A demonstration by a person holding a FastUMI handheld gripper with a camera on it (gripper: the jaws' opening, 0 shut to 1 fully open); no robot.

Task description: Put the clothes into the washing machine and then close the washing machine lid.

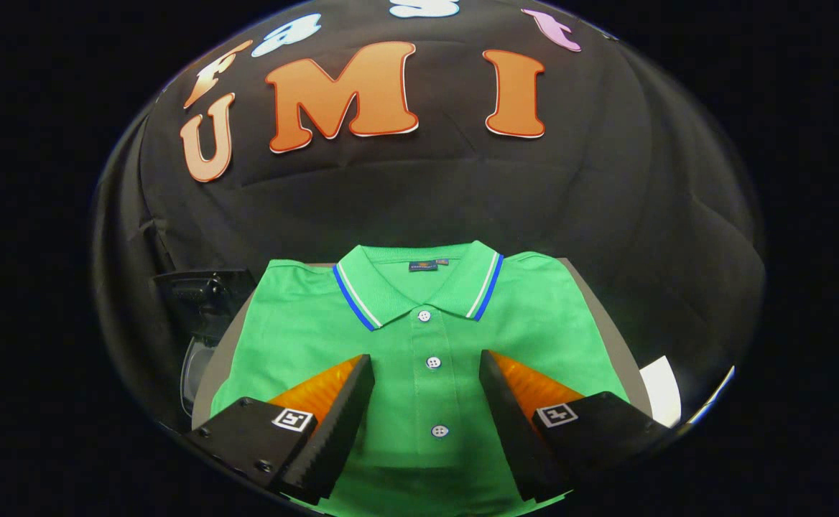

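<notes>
Tongs (427,366) spread wide, nothing held, fingers either side of button placket of green polo shirt (419,337). Shirt lies flat, folded, on grey table (610,323). Collar label too small to read. Dark object (200,301) beside shirt's edge.

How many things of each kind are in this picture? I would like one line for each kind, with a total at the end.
Green polo shirt, folded, buttons up, between and beyond the open fingers: 1
Gripper, fingers apart over the shirt, not pressing it: 1
Grey surface under the shirt: 1
Dark object beside the shirt, kind unclear: 1
White object at the other side, kind unclear: 1
Total: 5
</notes>
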